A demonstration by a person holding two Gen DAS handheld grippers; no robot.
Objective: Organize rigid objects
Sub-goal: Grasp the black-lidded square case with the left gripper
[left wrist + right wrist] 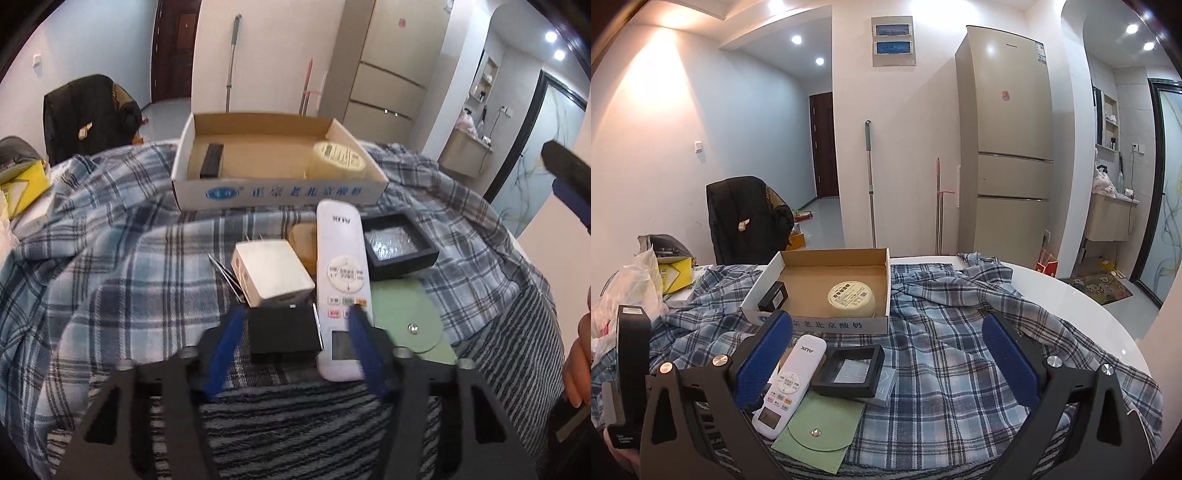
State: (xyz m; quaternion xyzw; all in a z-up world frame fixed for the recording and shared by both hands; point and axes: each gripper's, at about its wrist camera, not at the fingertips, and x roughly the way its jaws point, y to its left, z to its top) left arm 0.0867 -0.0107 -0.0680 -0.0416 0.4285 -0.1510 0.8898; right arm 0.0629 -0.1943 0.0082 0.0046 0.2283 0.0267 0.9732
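Note:
In the left wrist view my left gripper (295, 312) points down at a small black block (282, 330) lying on the striped cloth. Its blue fingers stand either side of the block; a gap shows on the right, where one finger overlaps a white remote (341, 273). A white charger (271, 273) lies just beyond the block. The cardboard box (277, 192) behind holds a black piece (211, 160) and a round cream tub (338, 158). My right gripper (886, 319) hangs open over the plaid cloth, with the remote (790, 380) and a black frame case (849, 369) lower left.
A green pouch (820, 428) lies under the remote and tweezers (225, 273) sit left of the charger. Plastic bags and a yellow box (676, 273) crowd the table's left. A chair with a black jacket (746, 218) stands behind. The white table rim (1089, 302) curves at right.

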